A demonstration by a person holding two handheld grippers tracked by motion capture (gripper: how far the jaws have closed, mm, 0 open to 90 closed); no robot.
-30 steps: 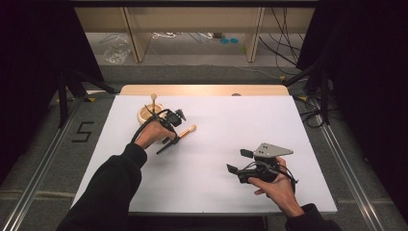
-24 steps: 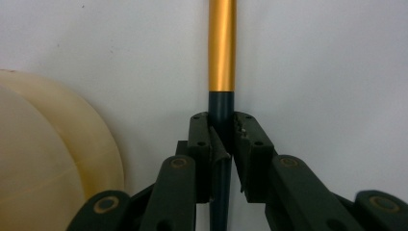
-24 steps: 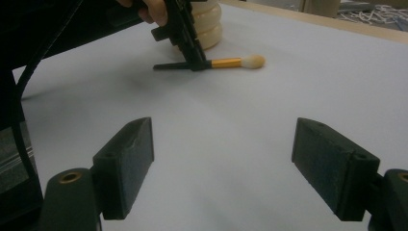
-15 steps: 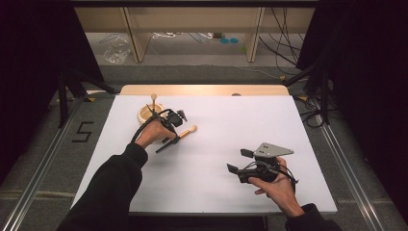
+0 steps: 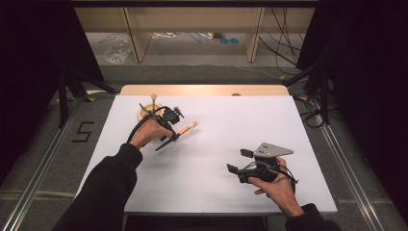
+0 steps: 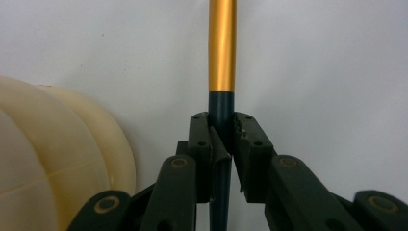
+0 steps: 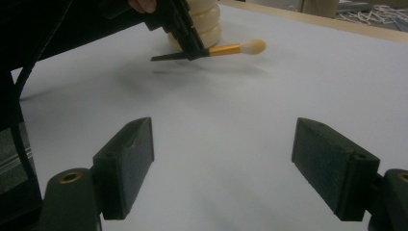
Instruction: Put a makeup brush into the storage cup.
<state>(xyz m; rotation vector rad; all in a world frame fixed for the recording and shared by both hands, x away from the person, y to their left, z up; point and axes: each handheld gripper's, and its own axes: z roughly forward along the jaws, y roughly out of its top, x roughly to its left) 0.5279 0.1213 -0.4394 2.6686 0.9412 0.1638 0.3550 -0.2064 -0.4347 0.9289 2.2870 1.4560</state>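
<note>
A white desk (image 5: 207, 159) carried a cream ring stack (image 5: 144, 113) near its far left corner, a wooden strip (image 5: 202, 89) behind.

High view: fixed above the near edge, facing forward and down over the whole desk (image 5: 207, 144).
Left claw view: very close, along its jaws onto the brush (image 6: 222, 48).
Right claw view: low, level across the desk, farther off.
Shared: brush, cream stack (image 7: 204, 21).

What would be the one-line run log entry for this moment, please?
left gripper: shut on brush | right gripper: open, holding nothing | ring stack: beside brush
</note>
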